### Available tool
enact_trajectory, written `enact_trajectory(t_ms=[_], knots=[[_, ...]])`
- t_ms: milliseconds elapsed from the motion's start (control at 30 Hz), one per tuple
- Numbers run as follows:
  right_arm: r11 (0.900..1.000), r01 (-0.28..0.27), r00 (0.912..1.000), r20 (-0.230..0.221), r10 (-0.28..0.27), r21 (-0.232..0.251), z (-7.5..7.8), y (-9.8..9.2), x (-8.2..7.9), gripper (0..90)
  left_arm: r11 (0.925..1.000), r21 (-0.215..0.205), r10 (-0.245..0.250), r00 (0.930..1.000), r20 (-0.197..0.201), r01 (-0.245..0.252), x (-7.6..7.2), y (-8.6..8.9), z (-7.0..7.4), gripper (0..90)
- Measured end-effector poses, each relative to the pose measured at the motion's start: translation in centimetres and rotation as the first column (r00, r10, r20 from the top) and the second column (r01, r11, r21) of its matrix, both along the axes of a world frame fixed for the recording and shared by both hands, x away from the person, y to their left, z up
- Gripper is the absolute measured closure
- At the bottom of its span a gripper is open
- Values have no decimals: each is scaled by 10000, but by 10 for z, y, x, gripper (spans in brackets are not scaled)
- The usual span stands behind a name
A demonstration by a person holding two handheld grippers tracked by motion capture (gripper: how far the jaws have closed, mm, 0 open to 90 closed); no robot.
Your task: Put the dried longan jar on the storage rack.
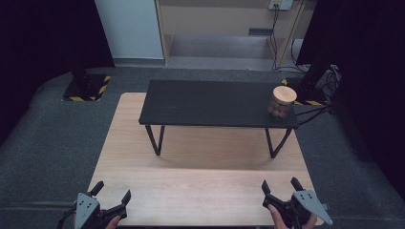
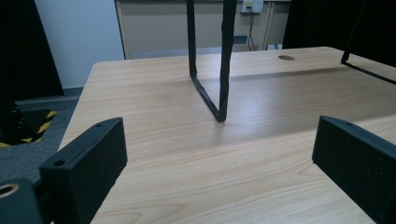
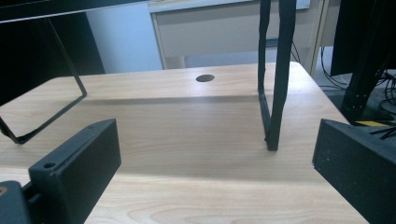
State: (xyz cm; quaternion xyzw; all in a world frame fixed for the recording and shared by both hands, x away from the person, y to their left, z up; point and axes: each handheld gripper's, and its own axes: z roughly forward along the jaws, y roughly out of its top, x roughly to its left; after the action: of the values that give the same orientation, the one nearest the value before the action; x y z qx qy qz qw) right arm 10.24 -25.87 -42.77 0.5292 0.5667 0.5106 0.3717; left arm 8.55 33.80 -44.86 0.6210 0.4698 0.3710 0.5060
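High view: a glass jar (image 1: 282,103) is seen standing upright at the far right end of a black shelf (image 1: 210,102), its long axis vertical and its lid facing up. The jar is clear, capped with a pale round wooden lid, and holds small brownish round pieces that cannot be made out further. The shelf is a low dark board on thin black metal legs, its length running left to right across a light wooden table (image 1: 191,191). The left gripper (image 1: 112,196) is held over the near left corner of the table, its jaws spread wide with nothing between them. The right gripper (image 1: 279,185) is held over the near right corner, likewise spread and empty. Both are kept well apart from the jar. One looped shelf leg (image 2: 219,93) is seen ahead in the left gripper view, and another leg (image 3: 275,93) in the right gripper view.
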Motion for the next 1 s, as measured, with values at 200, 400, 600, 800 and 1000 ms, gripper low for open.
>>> enact_trajectory(t_ms=[200, 400, 600, 800, 1000], knots=[[9997, 229, 9996, -187, -229, 34, -12, 5, -7, 13, 10000, -21, -36, 9999, -118, 36, 3, -1, -2, 17], [9993, 335, 9992, -217, -338, -134, -23, 6, -10, 15, 10000, 74, -31, 9999, -148, 32, 7, 0, -2, 16], [9988, 481, 9988, -118, -481, 8, -28, 5, -12, 15, 9999, 148, 59, 9999, -161, -56, 9, 1, -1, 15], [9989, 452, 9989, -82, -453, -90, -27, 4, -12, 15, 9998, 138, 151, 9997, -194, -148, 10, 2, -3, 15], [9991, 425, 9990, -111, -426, -37, -30, 4, -12, 17, 9997, 141, 188, 9996, -199, -186, 13, 2, -4, 14]])
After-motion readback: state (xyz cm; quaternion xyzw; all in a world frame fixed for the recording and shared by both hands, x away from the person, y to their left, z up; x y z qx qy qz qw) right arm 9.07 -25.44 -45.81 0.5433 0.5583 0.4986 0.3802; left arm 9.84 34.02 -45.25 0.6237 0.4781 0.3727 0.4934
